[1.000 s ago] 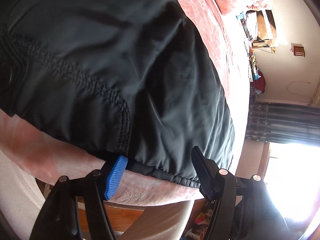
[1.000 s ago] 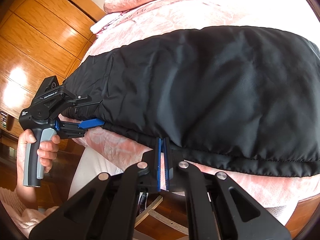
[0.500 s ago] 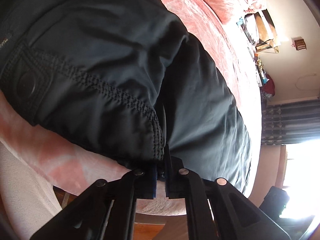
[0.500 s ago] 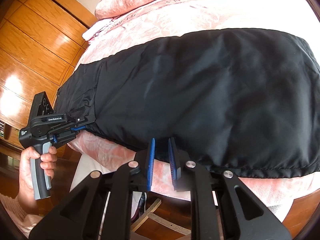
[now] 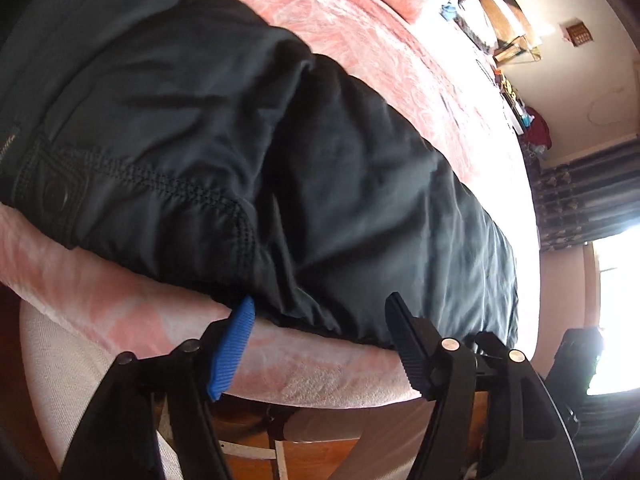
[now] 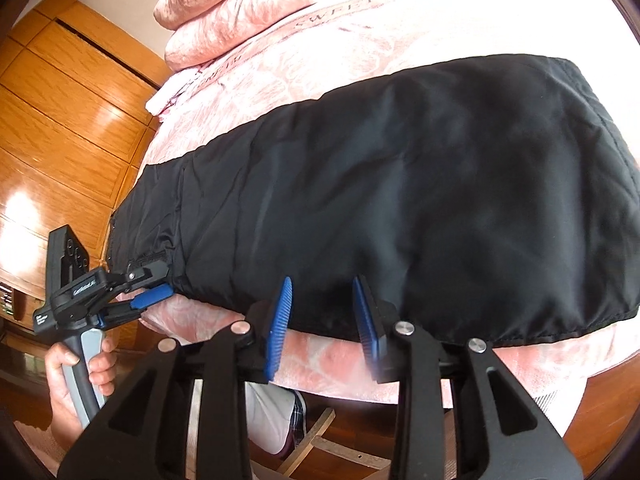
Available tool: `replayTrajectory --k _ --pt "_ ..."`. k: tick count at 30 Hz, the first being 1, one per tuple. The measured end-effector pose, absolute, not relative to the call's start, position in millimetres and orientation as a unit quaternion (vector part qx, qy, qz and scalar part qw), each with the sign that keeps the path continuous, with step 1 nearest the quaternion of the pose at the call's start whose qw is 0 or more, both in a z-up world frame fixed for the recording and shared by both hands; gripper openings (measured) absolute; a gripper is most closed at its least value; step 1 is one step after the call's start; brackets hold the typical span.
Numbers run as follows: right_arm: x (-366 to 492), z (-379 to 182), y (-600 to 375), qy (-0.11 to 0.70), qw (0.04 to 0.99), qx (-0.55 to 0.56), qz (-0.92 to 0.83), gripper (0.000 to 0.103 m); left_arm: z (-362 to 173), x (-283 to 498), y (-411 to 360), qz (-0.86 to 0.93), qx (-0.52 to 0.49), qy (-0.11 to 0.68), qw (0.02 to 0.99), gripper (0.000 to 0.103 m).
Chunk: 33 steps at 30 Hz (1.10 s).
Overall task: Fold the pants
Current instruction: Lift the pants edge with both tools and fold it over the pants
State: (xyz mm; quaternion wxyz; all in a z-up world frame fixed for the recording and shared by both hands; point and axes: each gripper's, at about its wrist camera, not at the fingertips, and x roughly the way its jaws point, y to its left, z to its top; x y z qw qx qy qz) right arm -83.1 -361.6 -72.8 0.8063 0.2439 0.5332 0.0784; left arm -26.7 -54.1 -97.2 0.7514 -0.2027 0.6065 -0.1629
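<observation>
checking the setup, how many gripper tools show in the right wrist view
2. The right tool fills the bottom centre, its jaws opening at the near edge of the black pants. The left tool is at far left, at the pants' corner.

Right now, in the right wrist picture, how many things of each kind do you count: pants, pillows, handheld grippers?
Black pants: 1
Pink pillows: 2
Handheld grippers: 2, the left gripper and the right gripper
Total: 5
</observation>
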Motion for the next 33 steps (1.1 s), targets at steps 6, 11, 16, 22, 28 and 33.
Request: replayTrajectory --k 6,11,16,22,28,33 --pt "-75 -95 -364 0.56 0.792 0.237 0.052 0.036 -116 -21 -71 -0.165 -0.156 0.618 0.753 0.067" --pt "-82 -75 -376 0.538 0.799 0.264 0.055 0.04 -103 -26 -73 -0.173 -0.155 0.616 0.753 0.067" --pt "-97 -58 -404 0.524 0.79 0.315 0.05 0.043 -81 -32 -99 -0.214 -0.153 0.607 0.75 0.067" --pt "-107 -68 -413 0.538 0.754 0.372 0.056 0.051 -75 -18 -137 -0.24 -0.097 0.577 0.775 0.068" --pt "-112 -92 -416 0.557 0.717 0.418 0.043 0.06 -111 1 -141 -0.201 -0.022 0.586 0.785 0.068" --pt "-117 -109 -434 0.536 0.703 0.467 0.014 0.059 -113 7 -136 -0.204 -0.044 0.597 0.775 0.067"
